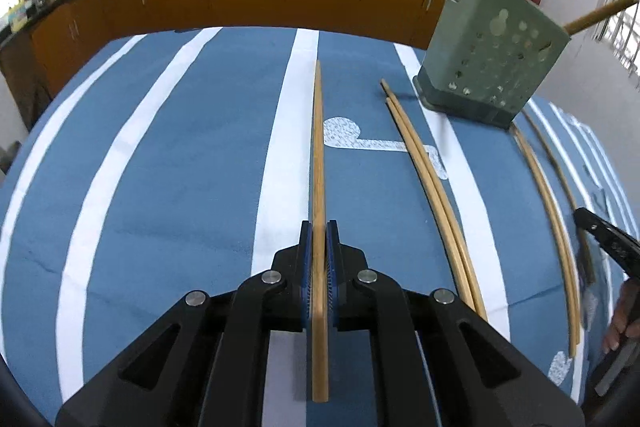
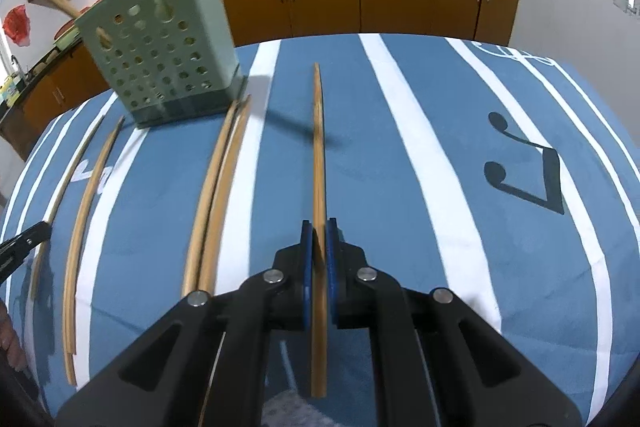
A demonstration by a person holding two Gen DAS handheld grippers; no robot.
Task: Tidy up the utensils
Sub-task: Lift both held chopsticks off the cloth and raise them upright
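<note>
We pinch one chopstick [image 1: 319, 155] in our left tongs [image 1: 319, 227], another chopstick [image 2: 319, 163] in our right tongs [image 2: 319, 227], each running between the pads.

Chopsticks [image 1: 319, 163] matt wood, perhaps bamboo; perforated holder [image 1: 490, 67] smooth plastic; tablecloth [image 1: 180, 187] matt woven cloth.

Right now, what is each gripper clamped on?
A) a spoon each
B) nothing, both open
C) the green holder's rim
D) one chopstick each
D: the left gripper and the right gripper are each shut on a single chopstick running out between the pads.
</note>
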